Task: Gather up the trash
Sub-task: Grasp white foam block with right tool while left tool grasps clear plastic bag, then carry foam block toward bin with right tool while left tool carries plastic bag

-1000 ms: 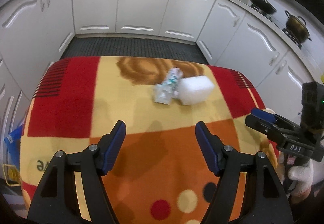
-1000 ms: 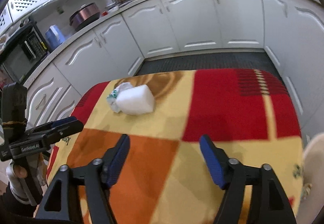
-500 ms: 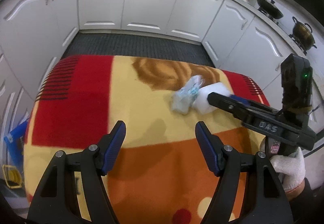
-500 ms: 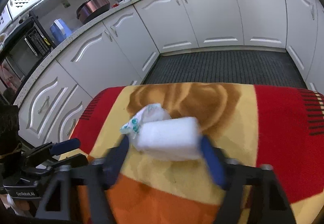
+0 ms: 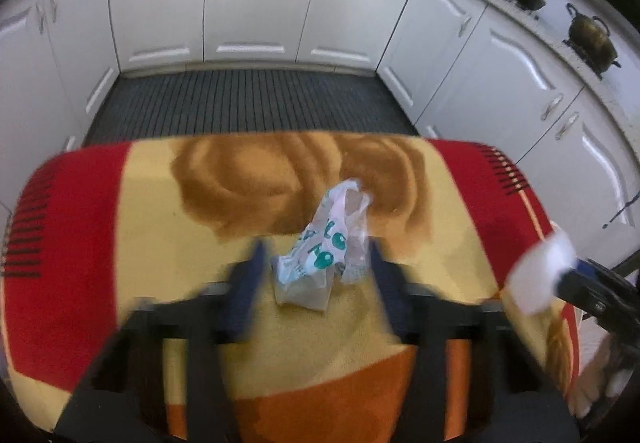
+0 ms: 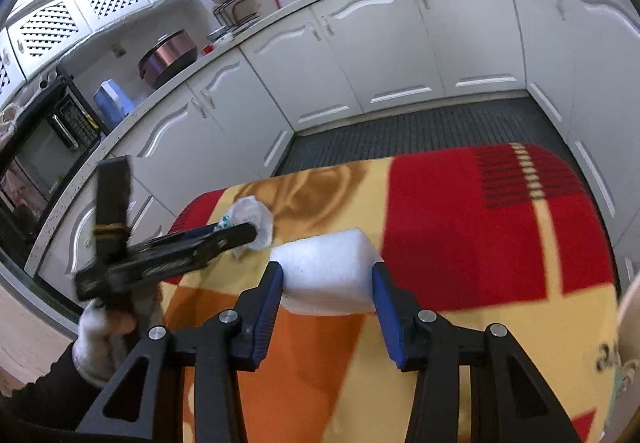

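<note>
White kitchen cabinets (image 6: 400,55) curve behind the red-and-yellow blanket (image 6: 480,227). Your right gripper (image 6: 326,283) is clamped on the white foam block (image 6: 326,275) at frame centre. Your left gripper (image 5: 316,275), blurred, has just been closing around the crumpled plastic bag (image 5: 324,247) at centre; contact unclear.

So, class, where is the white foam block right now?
Right wrist view: the white foam block sits clamped in the right gripper, over the blanket, right of the crumpled wrapper.
</note>
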The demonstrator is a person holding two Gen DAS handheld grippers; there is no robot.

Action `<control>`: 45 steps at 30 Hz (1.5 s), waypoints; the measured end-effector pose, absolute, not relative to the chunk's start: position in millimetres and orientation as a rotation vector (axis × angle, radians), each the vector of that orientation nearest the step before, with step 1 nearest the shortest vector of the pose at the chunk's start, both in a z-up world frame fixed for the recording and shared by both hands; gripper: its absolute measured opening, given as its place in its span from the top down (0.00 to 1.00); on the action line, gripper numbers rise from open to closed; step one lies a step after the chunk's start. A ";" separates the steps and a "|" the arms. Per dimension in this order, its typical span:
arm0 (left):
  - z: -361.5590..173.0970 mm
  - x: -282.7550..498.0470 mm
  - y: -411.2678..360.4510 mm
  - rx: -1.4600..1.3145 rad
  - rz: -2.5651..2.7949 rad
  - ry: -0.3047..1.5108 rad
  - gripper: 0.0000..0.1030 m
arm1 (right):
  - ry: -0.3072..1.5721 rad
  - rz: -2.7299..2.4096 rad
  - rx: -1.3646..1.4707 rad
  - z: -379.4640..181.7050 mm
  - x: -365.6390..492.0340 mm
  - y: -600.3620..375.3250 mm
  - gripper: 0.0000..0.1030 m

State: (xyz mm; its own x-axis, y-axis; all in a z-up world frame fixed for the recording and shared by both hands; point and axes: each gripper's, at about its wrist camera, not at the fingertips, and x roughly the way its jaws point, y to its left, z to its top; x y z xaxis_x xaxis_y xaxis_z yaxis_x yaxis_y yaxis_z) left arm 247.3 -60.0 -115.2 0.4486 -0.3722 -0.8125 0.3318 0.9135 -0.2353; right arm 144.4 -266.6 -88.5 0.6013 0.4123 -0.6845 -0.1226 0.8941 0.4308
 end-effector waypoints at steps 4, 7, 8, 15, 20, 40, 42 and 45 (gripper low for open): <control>-110.8 235.9 -58.3 -0.075 -0.453 1.008 0.79 | 0.864 0.307 0.357 -85.2 127.6 -273.3 0.57; -98.4 214.1 -64.3 -0.048 -0.475 0.977 0.80 | 0.858 0.298 0.346 -83.3 118.5 -276.2 0.57; -94.9 208.3 -65.9 -0.041 -0.480 0.968 0.80 | 0.857 0.293 0.343 -83.1 115.7 -277.0 0.57; -80.0 165.7 -90.9 0.017 -0.500 0.937 0.80 | 0.857 0.266 0.356 -84.5 96.9 -289.9 0.57; -77.6 145.2 -110.1 0.035 -0.520 0.927 0.80 | 0.858 0.244 0.363 -83.5 79.8 -299.9 0.57; -64.2 82.9 -215.2 0.132 -0.630 0.904 0.80 | 0.804 0.121 0.376 -66.9 7.2 -363.4 0.57; -63.1 78.6 -228.4 0.140 -0.652 0.904 0.80 | 0.797 0.098 0.383 -66.8 -1.1 -374.3 0.57; -61.0 72.4 -248.4 0.154 -0.686 0.900 0.80 | 0.792 0.059 0.399 -66.9 -12.5 -391.8 0.57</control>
State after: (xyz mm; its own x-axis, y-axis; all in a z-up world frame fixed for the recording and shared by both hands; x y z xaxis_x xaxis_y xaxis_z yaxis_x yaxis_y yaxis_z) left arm 72.4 -248.4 -61.0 0.4267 -0.4838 -0.7641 0.6083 0.7787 -0.1534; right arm -12.5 -391.8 -66.9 0.7047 0.1991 -0.6810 0.0964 0.9241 0.3699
